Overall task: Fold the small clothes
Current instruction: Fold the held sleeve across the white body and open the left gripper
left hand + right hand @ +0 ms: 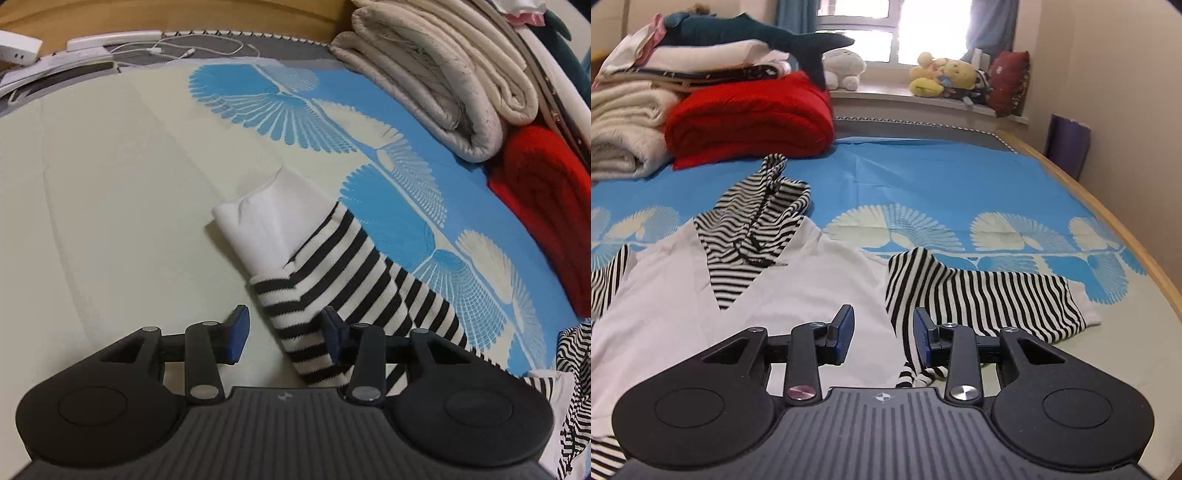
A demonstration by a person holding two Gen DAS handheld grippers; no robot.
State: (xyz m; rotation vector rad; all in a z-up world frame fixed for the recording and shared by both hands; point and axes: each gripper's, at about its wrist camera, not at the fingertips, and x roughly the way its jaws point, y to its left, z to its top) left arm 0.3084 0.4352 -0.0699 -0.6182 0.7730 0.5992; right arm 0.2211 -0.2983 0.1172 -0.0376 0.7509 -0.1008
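Observation:
A small white hoodie with black-and-white striped sleeves and hood lies spread on the bed. In the left wrist view its left striped sleeve with a white cuff stretches away from me. My left gripper is open, its jaws either side of the sleeve's near part. In the right wrist view the white body, the striped hood and the right striped sleeve show. My right gripper is open and empty, over the body's edge where the right sleeve joins.
Bed sheet is blue and cream with fan prints. A red blanket and beige folded blankets are stacked at the side. Chargers and cables lie at the bed's far edge. Plush toys sit on the windowsill.

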